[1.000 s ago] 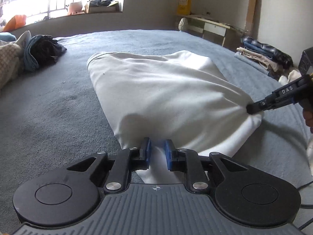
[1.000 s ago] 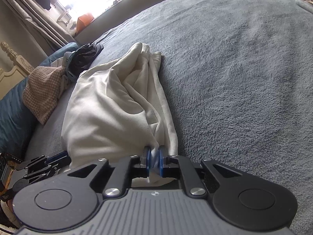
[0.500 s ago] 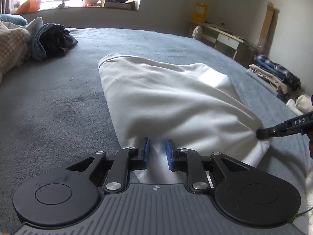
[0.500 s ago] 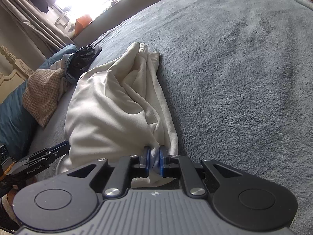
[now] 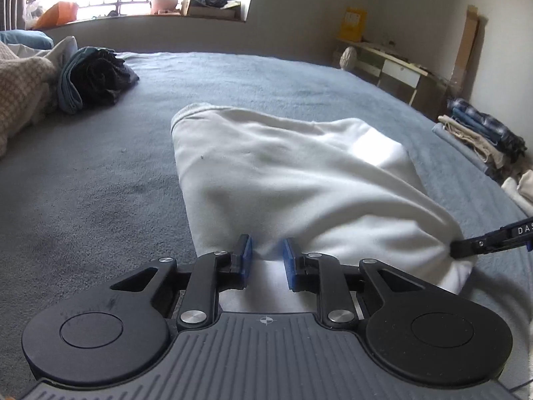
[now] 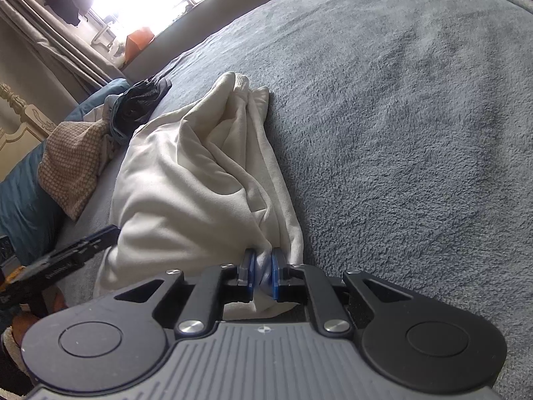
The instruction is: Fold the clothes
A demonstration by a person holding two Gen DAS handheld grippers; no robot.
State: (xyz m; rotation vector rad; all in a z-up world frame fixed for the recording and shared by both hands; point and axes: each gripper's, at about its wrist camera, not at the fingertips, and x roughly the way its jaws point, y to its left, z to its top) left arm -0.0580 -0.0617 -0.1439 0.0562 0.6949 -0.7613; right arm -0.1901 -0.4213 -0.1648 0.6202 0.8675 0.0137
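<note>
Left wrist view: at the bed's (image 5: pixel 299 76) far left edge lie a checked cloth (image 5: pixel 20 86) and a dark bundle of clothes (image 5: pixel 96 78), well apart from the white garment (image 5: pixel 299 180), which lies across the middle of the grey-blue cover. The left tool (image 5: pixel 266 258) sits at the garment's near edge with its blue pads (image 5: pixel 246 256) a narrow gap apart; white fabric lies between them, but neither pad visibly presses on it. At the garment's right corner the right tool (image 5: pixel 466 248) pinches the cloth into radiating creases. Beyond it, at the bed's right edge, is a stack of folded clothes (image 5: pixel 483 133). Right wrist view: the left tool (image 6: pixel 96 236) reaches in from the left at the garment's (image 6: pixel 186 180) near left corner, with the checked cloth (image 6: pixel 70 163) and dark bundle (image 6: pixel 140 100) behind it towards the headboard side. The garment runs away from the camera in bunched folds, and the right tool (image 6: pixel 263 271) is closed tight on a twisted bit of its near edge. To the right the bed cover (image 6: pixel 399 116) is bare.
</note>
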